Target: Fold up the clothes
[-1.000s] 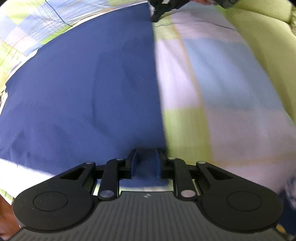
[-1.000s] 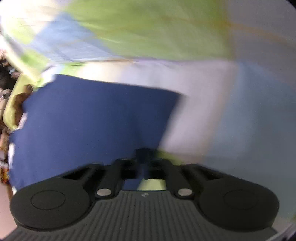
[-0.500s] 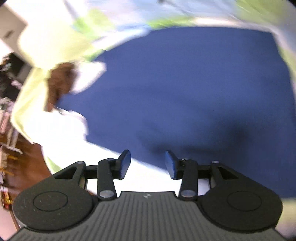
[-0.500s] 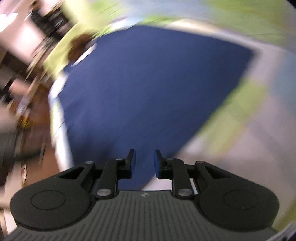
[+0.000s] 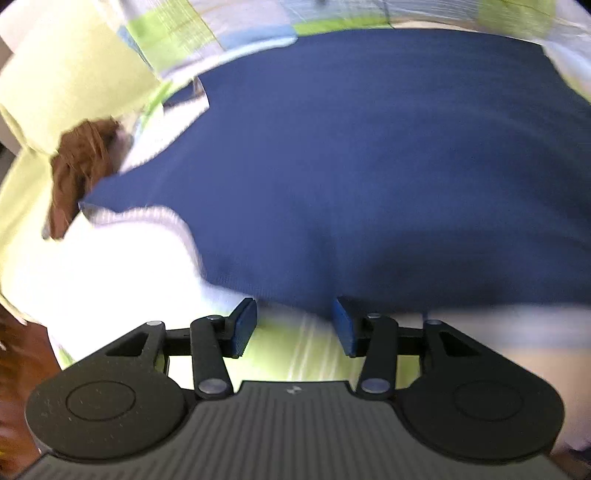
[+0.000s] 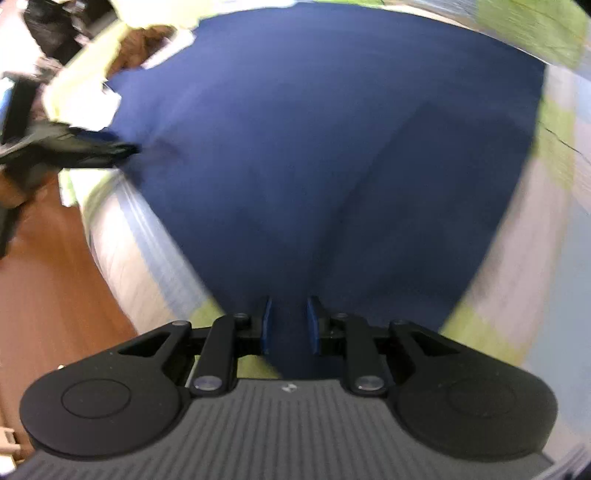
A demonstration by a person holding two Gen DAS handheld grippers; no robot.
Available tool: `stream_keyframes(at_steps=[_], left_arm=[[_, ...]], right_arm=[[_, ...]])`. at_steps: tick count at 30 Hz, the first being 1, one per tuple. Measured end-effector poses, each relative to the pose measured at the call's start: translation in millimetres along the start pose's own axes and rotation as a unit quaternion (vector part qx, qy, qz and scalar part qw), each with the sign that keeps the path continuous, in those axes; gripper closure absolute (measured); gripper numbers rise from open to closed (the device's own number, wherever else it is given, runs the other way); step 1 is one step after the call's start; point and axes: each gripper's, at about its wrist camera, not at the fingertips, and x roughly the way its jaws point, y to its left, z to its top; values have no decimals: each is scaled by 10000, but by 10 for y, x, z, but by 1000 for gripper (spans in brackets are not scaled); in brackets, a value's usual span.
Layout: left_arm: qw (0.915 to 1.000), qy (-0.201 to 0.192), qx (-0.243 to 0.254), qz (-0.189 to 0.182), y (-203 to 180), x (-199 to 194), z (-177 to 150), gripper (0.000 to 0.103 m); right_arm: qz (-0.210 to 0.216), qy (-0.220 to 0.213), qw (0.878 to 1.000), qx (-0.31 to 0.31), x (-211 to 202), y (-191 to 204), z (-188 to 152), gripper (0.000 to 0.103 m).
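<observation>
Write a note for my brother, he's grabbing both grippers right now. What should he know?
Left gripper: jaws open, just been opening, nothing between them.
Right gripper: jaws slightly open, just been opening; the near edge of the blue garment shows in the gap, not pinched.
The blue garment lies flat on the checked bedspread.
Done: one fold seems laid; a layer edge shows.
Left: probably more folds, then smoothing.

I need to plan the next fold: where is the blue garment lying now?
The blue garment lies spread flat on the checked bedsheet, filling both wrist views; its left edge ends near a brown item by the bed's edge.
</observation>
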Motion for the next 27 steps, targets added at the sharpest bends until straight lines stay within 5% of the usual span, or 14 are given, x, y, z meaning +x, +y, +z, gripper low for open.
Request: stream_keyframes(at_steps=[3, 5, 8, 11, 16, 18, 22, 27], left_arm=[[9992, -393, 6, -121, 201, -121, 217, 51], [9992, -286, -75, -260, 276, -15, 327, 49], [9988, 345, 13, -337, 249, 256, 244, 47], [9981, 418, 56, -449, 401, 163, 289, 46], [9981, -212, 577, -99, 925, 109, 930, 46], [9939, -441, 1009, 54, 1110, 250, 1190, 45], [9779, -658, 1981, 113, 1474, 795, 1616, 47], [9607, -772, 2563, -732, 1814, 1366, 1864, 62]], right_arm=[[96, -446, 9987, 208, -10, 342, 343, 85], [371, -736, 9965, 123, 124, 626, 607, 85], [584, -649, 9962, 18, 549, 977, 839, 85], [523, 75, 9986, -102, 858, 1107, 763, 84], [694, -179, 9974, -30, 689, 1138, 1131, 84], [773, -706, 9945, -56, 713, 1271, 1478, 84], [890, -1105, 9888, 460, 986, 1444, 2009, 84], [797, -1688, 9766, 1070, 1295, 1567, 2427, 90]])
